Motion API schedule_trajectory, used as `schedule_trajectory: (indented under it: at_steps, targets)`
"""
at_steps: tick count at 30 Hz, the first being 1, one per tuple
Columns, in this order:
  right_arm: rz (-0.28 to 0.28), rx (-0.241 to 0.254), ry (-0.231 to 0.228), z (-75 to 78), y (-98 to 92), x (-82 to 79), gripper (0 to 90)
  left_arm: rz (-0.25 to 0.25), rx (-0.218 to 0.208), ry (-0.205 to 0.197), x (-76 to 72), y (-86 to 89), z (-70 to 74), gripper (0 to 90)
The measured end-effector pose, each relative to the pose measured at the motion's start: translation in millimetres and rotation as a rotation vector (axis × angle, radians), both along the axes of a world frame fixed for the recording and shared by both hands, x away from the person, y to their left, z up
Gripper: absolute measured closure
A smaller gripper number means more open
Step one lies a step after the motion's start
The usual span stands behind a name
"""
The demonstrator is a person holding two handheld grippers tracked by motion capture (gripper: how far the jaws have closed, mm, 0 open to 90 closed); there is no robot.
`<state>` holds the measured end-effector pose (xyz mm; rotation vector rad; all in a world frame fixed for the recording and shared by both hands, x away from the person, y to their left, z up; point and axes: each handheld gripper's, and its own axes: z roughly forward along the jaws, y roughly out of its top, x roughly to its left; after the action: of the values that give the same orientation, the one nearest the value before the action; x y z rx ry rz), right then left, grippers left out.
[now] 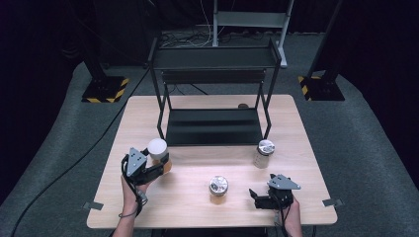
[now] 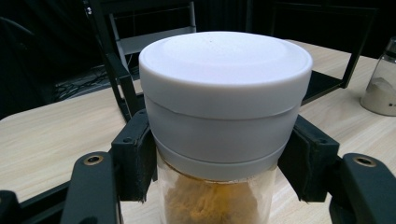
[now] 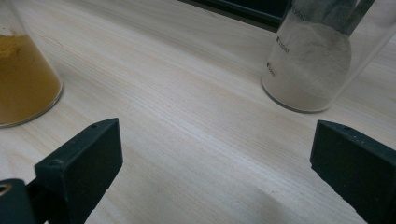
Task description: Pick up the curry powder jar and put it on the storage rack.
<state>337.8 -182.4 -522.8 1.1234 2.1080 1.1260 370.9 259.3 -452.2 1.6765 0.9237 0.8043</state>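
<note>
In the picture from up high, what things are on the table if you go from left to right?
Left gripper → white-lidded jar of orange powder → jar with a metal lid → jar of white powder → right gripper.

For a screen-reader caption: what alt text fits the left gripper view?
The left claw grips a white-lidded jar of yellow-orange powder just under its lid, on a light wooden table. Behind stands a black metal rack; a jar of white powder sits at the right edge.
</note>
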Motion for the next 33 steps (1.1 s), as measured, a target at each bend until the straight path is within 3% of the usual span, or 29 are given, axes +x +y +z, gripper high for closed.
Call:
schedule_trajectory:
  at_steps: [13, 33]
  targets:
    - [0.001, 0.000, -0.002, 0.0, 0.0, -0.2, 1.7, -0.010, -0.024, 0.006, 5.6, -2.3, 0.4, 35.1]
    - [0.000, 0.006, -0.002, 0.1, -0.7, -0.2, 1.7, -0.024, -0.027, 0.015, 13.5, -5.6, 1.3, 35.1]
